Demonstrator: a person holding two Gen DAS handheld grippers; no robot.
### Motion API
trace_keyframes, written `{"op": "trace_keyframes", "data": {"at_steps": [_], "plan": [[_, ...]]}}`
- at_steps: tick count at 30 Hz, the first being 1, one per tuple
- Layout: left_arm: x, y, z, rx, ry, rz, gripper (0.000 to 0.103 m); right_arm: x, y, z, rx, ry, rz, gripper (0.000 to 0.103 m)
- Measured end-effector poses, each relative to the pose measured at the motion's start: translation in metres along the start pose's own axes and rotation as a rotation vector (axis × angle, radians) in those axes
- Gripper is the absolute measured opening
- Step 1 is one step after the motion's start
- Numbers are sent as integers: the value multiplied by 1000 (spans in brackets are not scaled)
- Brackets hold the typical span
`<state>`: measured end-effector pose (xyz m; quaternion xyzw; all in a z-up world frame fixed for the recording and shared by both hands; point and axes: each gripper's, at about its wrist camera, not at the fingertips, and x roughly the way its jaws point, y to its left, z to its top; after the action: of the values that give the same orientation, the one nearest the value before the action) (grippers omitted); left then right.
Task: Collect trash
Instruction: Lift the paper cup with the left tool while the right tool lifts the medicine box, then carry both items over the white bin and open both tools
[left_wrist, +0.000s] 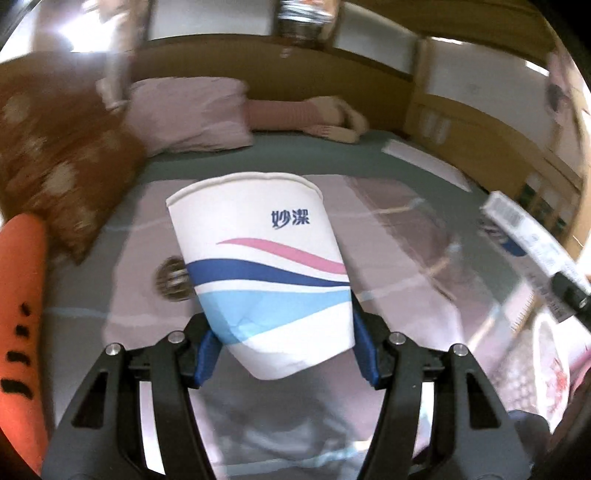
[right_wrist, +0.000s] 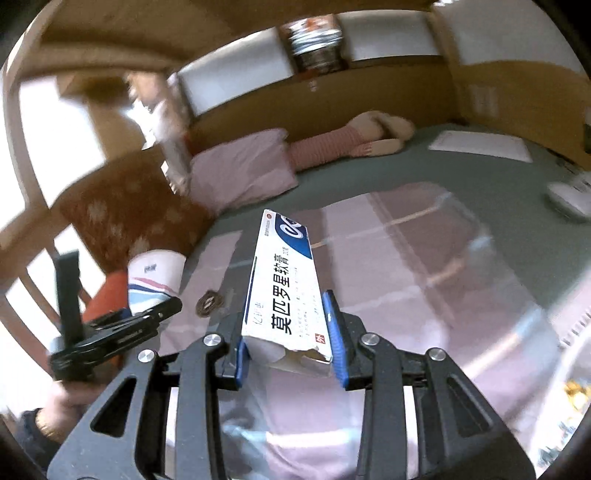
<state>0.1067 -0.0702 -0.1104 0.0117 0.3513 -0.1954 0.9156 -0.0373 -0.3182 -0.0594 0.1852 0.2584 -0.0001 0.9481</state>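
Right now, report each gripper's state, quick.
Left gripper: shut on the paper cup, lifted over the bed.
Right gripper: shut on the ointment box, also lifted.

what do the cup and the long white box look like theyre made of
Cup: looks like thin coated paper, smooth with a slight sheen; printed waves, a rolled rim, and a dent between the left gripper's pads.
Box: thin printed cardboard, probably glossy; its torn end flap shows dull greyish board inside, in the right gripper.
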Motion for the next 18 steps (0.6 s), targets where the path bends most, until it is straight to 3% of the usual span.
{"op": "trace_keyframes", "data": {"at_steps": [3,7,12,13,14,15,16,18], "plan": [[-3,-47,5,76,-5,-98,61,-64,-50,-3,28,-74,-125,36],[-5,-133,11,178,33,-286,61,-138,-120,-22,92,-128,-326,36],[-7,-257,4,312,109,-492,61,-176,-185,-53,208,-96,-465,38],[-6,-289,-2,349,133,-540,61,-178,-194,-60,223,-80,-485,41],[-4,-308,-7,372,151,-567,61,-180,-201,-63,234,-66,-498,53],[-2,-325,-12,392,176,-594,62,-182,-208,-66,251,-53,-514,73],[3,-346,-20,412,215,-628,64,-186,-213,-68,278,-60,-531,80],[12,-374,-35,452,286,-661,99,-200,-217,-67,317,-113,-533,85]]}}
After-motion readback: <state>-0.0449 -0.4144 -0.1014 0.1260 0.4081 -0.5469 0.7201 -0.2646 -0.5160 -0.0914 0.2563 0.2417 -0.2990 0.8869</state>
